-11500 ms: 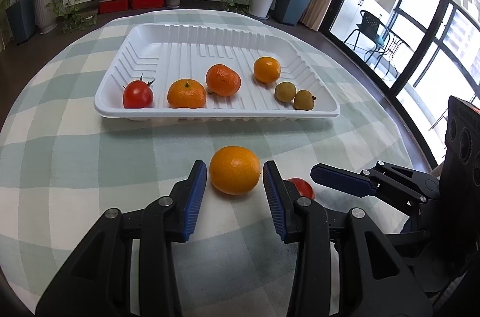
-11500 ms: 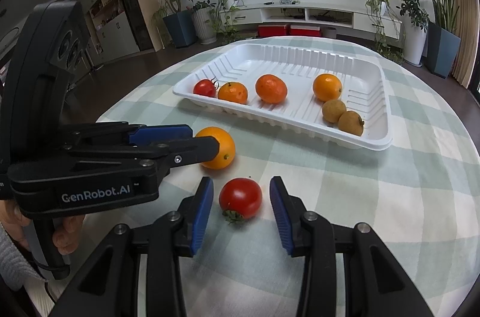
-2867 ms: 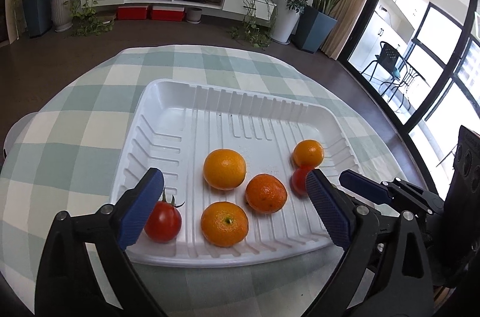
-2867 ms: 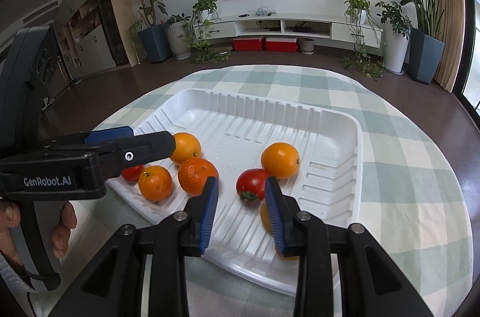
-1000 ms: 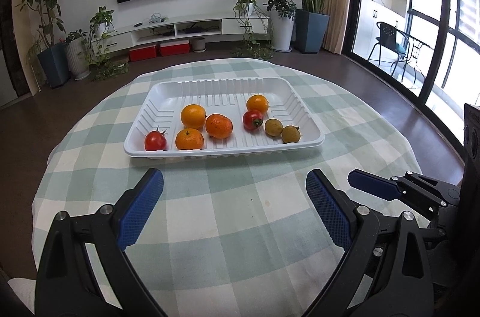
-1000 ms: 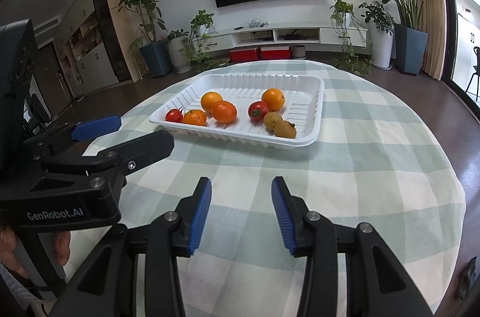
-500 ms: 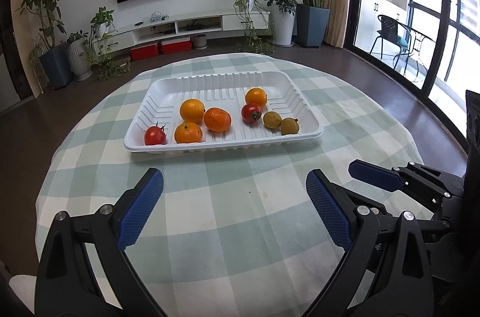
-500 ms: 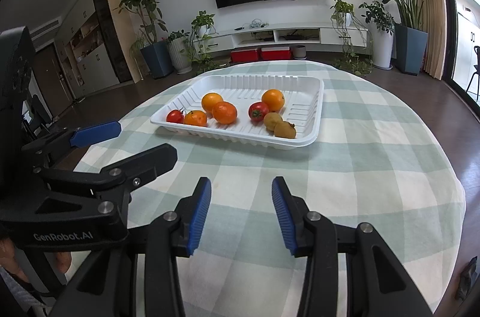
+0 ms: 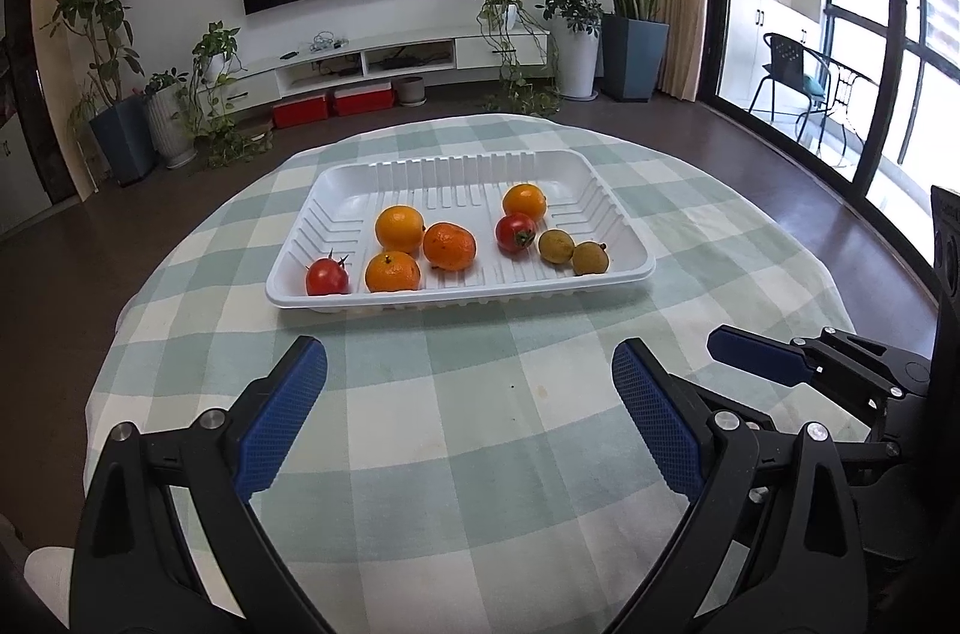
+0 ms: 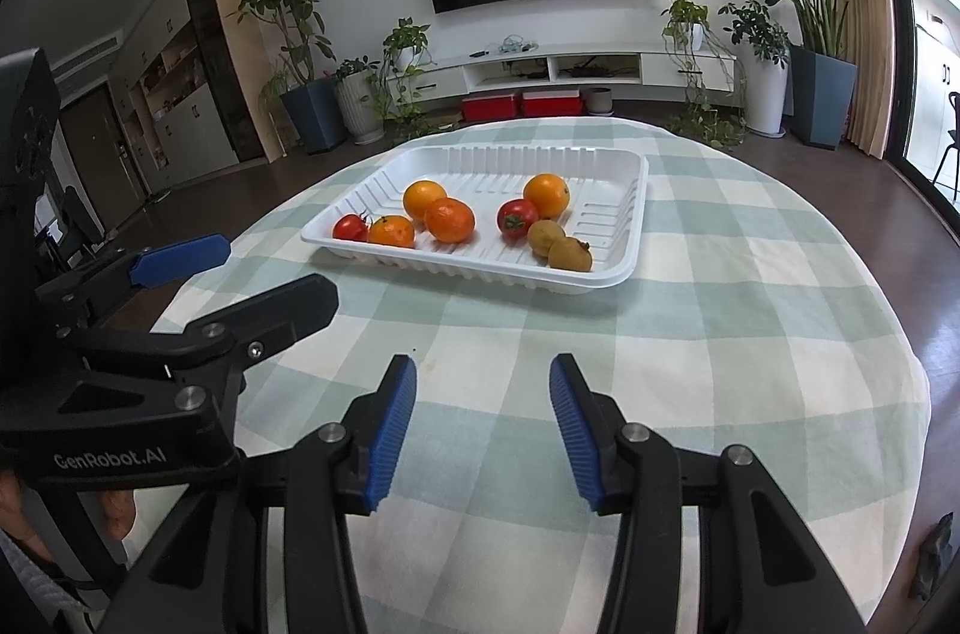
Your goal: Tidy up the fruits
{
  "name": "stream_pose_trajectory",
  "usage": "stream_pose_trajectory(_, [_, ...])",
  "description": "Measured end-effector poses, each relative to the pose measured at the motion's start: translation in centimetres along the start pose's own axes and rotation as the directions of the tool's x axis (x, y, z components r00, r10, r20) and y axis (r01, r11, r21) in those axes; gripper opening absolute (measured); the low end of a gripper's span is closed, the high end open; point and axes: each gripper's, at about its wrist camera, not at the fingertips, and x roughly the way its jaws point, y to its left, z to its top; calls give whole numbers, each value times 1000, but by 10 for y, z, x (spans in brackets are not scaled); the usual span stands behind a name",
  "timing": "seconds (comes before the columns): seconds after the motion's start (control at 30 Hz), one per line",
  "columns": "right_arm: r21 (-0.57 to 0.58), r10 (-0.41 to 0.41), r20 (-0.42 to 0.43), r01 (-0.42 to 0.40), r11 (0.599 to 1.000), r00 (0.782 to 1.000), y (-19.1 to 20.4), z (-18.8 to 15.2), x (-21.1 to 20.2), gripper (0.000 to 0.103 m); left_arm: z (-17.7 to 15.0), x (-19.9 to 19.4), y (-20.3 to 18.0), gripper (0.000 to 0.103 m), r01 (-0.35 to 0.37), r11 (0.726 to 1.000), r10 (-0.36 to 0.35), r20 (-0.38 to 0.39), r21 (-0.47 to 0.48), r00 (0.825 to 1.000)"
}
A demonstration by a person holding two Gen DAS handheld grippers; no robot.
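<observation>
Fruit inspection, left to right: left tool [image 9: 469, 394] held above the checked worktop [image 9: 480, 454], blue pads spread wide, nothing between them. Ahead of it, well apart, white tray [image 9: 456, 295] carries all fruit. At the tray's left end, a small tomato [image 9: 327, 276] sits just beside a mandarin [image 9: 392, 272]; behind these an orange [image 9: 399, 228] touches another mandarin [image 9: 449, 246]. Further right, a second tomato [image 9: 515, 232] lies in front of a small orange [image 9: 524, 201], then two brownish longans [image 9: 573, 252] side by side near the tray's right end. Right tool [image 10: 483, 394] hovers beside the left one, pads moderately apart and empty, with the tray ahead and slightly left of it.
</observation>
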Motion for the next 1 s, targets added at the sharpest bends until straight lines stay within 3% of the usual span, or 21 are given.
stream_pose_trajectory(1.0, [1,1,0,-1,1000,1000,0,-1,1,51,-2,-7,-2,97,-32,999,32,6,8,999])
